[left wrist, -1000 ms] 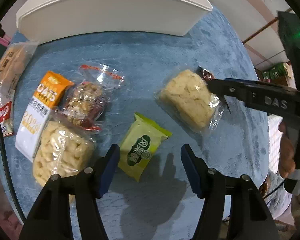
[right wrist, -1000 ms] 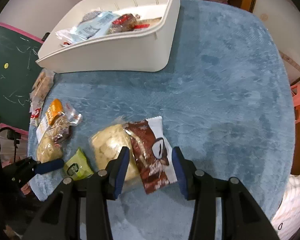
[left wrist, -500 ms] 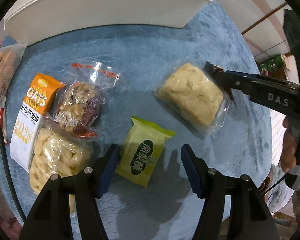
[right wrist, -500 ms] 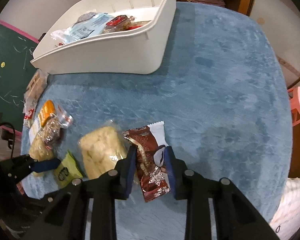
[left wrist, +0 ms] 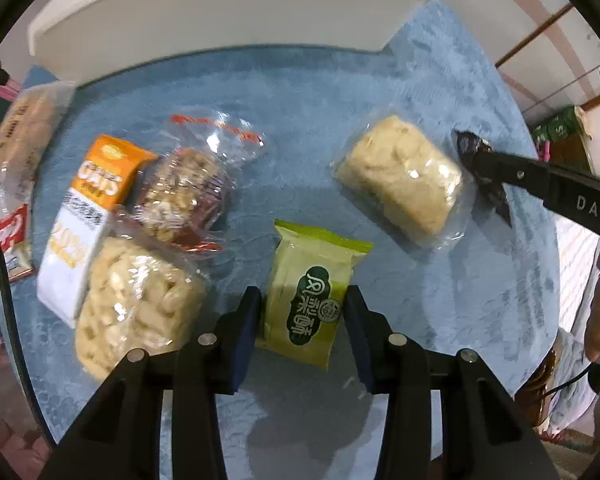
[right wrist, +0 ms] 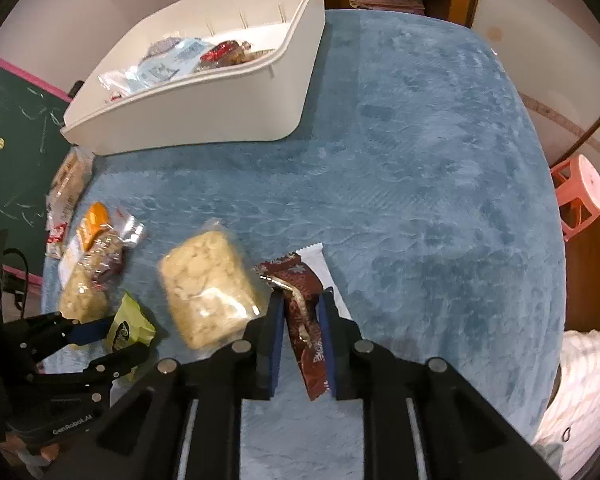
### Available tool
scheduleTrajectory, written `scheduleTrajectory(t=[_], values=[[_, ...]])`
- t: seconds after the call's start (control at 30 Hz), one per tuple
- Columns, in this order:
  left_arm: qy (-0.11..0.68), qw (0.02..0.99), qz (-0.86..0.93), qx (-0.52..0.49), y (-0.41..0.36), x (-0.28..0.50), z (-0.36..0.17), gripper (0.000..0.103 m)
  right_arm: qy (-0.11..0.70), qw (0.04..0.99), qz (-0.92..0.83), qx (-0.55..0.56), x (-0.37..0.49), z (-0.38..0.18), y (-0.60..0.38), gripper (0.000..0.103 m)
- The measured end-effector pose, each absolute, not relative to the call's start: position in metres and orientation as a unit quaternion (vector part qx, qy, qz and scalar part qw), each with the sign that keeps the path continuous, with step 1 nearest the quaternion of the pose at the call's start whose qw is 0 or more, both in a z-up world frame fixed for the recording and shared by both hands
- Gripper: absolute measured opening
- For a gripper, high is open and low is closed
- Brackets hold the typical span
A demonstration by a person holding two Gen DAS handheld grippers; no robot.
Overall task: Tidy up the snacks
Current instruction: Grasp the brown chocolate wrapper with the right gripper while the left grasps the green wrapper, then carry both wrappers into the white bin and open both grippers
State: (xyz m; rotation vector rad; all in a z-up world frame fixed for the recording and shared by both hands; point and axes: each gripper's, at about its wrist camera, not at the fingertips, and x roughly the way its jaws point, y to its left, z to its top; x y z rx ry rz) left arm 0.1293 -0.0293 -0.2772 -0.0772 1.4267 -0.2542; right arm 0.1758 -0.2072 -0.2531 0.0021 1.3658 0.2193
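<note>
Left hand-held gripper (left wrist: 302,312) closing around green packet (left wrist: 310,292); right hand-held gripper (right wrist: 302,312) clamped on brown wrapper (right wrist: 304,312)

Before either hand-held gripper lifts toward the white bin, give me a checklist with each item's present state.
1. Right hand-held gripper shut on the brown snack packet: ok; its jaws have just been closing, and the packet is pinched between them.
2. Left hand-held gripper gripping the green snack packet: cannot tell; its jaws have just been closing, and the pads sit at the packet's edges.
3. Clear-wrapped rice cake free of the brown packet: cannot tell; its wrapper reaches the left pad.
4. White bin has room: ok; part of its floor is bare.
5. Blue cloth between the packets and the bin unobstructed: ok.
</note>
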Motion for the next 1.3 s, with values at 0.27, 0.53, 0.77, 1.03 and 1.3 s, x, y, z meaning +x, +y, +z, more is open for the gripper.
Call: scheduleTrajectory(t=[0.27, 0.53, 0.77, 1.03, 1.3], values=[[0.611, 0.783, -0.111, -0.047, -0.022, 0.115, -0.226, 0.040, 0.625, 0.771, 0.123, 0.015, 0.156, -0.235, -0.203, 0.012], [0.581, 0.805, -0.107, -0.052, -0.009, 0.116, -0.174, 0.040, 0.594, 0.789, 0.159, 0.022, 0.144, -0.192, -0.185, 0.011], [0.551, 0.827, -0.099, -0.057, 0.001, 0.134, -0.128, 0.040, 0.547, 0.814, 0.193, 0.021, 0.155, -0.139, -0.163, 0.011], [0.479, 0.872, -0.081, -0.054, 0.027, 0.174, -0.059, 0.041, 0.482, 0.851, 0.211, 0.010, 0.187, -0.080, -0.139, 0.011], [0.419, 0.903, -0.074, -0.057, 0.046, 0.217, -0.007, 0.041, 0.421, 0.882, 0.210, 0.025, 0.230, -0.031, -0.126, 0.011]])
